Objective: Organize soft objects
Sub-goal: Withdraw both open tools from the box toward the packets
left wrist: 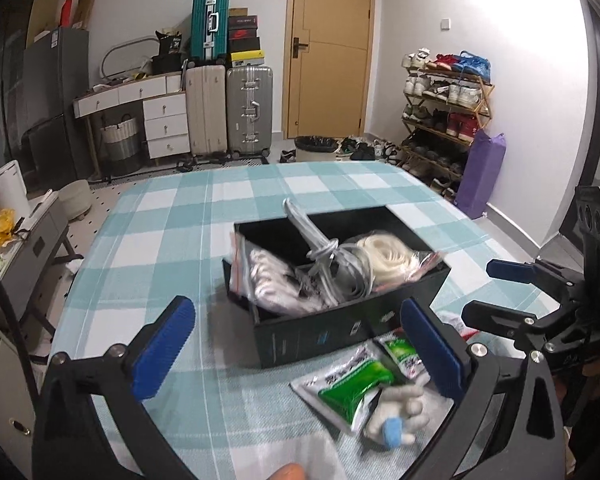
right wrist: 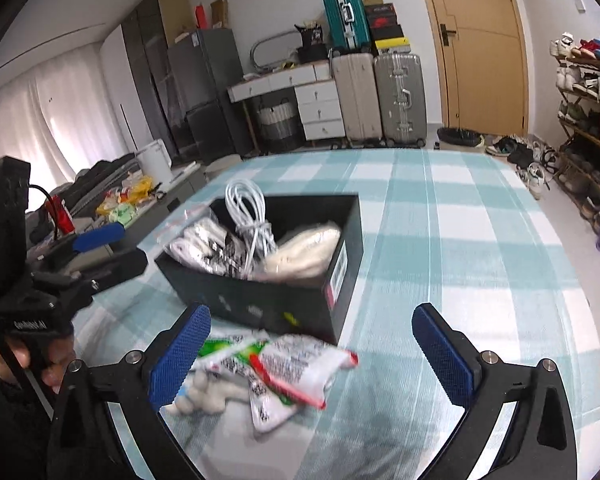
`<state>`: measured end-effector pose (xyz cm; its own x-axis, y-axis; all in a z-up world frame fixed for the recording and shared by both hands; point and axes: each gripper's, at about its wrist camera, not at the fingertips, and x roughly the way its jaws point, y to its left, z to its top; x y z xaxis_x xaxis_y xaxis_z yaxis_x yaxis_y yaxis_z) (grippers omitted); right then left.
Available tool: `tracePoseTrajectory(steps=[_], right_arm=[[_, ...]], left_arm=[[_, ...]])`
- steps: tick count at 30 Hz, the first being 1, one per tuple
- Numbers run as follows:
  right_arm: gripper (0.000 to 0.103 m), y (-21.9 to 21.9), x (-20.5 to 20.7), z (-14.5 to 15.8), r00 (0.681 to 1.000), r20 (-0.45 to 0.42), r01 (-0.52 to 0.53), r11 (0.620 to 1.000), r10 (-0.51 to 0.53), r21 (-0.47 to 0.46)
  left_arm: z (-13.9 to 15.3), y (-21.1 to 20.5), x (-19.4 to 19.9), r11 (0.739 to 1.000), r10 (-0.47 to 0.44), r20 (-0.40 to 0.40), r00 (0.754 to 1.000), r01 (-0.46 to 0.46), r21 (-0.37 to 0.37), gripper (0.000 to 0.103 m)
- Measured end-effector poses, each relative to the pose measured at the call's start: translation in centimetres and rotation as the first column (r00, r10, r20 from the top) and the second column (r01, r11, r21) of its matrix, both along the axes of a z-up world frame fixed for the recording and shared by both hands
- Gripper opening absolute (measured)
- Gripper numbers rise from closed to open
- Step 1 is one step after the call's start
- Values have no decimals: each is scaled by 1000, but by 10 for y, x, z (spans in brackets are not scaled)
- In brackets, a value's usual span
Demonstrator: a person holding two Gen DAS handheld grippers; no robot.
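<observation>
A black box (left wrist: 320,336) (right wrist: 260,304) stands on the checked tablecloth (left wrist: 172,240). Inside it are a bag of white items (left wrist: 268,280), a tied grey-white cable bundle (left wrist: 320,248) (right wrist: 248,208) and a bagged cream coil (left wrist: 384,256) (right wrist: 304,252). In front of the box lie green-and-white packets (left wrist: 352,388) (right wrist: 292,364) and a small white plush toy (left wrist: 400,412) (right wrist: 208,392). My left gripper (left wrist: 297,305) (right wrist: 134,245) hovers open over the packets, gripping nothing. Beside it my right gripper (right wrist: 312,312) (left wrist: 478,291) is open too, its pads touching nothing.
Beyond the table are suitcases (left wrist: 228,112), white drawers (left wrist: 164,120), a closed door (left wrist: 328,48), a shoe rack (left wrist: 444,112) and a purple bag (left wrist: 480,172). A cluttered low grey side table (left wrist: 40,240) stands left of the table.
</observation>
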<state>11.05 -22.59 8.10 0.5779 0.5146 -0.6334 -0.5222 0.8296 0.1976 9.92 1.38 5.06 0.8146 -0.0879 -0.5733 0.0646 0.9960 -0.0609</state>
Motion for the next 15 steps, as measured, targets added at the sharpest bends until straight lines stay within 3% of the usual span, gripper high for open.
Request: tracePoseTrajectory(steps=[15], right_arm=[[102,1,7,-19,997,-71,-7,999,5,-36]], left_arm=[[-30,3,-7,999,51,-61,997,-51,1,103]])
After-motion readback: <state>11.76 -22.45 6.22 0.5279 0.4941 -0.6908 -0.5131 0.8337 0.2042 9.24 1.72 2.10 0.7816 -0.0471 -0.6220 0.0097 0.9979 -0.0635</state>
